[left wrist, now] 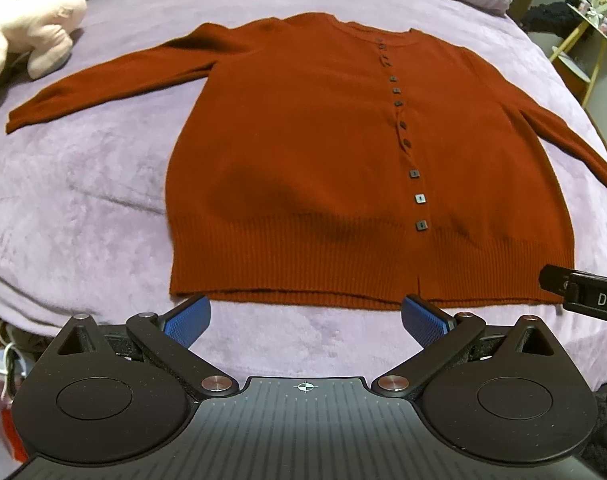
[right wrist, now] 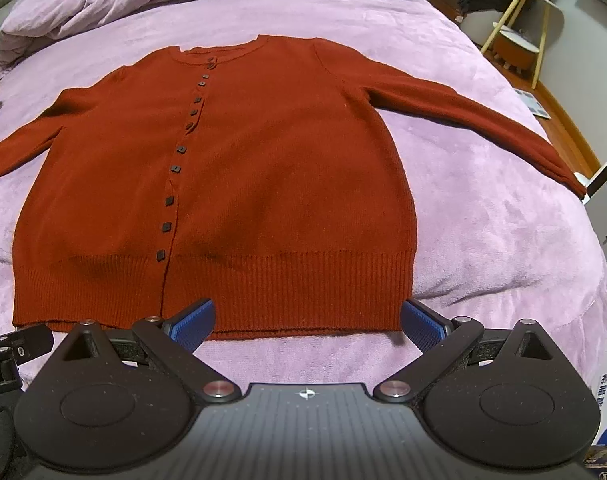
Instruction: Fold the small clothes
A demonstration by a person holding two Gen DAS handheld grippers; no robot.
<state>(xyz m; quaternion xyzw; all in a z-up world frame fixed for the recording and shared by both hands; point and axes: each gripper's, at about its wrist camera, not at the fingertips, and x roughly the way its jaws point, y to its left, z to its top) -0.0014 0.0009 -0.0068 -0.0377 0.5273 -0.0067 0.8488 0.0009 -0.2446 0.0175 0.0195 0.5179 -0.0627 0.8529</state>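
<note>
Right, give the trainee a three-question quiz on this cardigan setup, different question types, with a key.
1. True or false: the rust-red cardigan lies flat and unfolded on the purple blanket, sleeves spread out.
2. Multiple choice: the left gripper is a) shut on the hem, b) open, holding nothing, c) out of view.
3. Fill in: the pink plush toy lies beyond the cardigan's ____ sleeve in the left wrist view.

Key: 1 true; 2 b; 3 left. The right gripper is open too.
</note>
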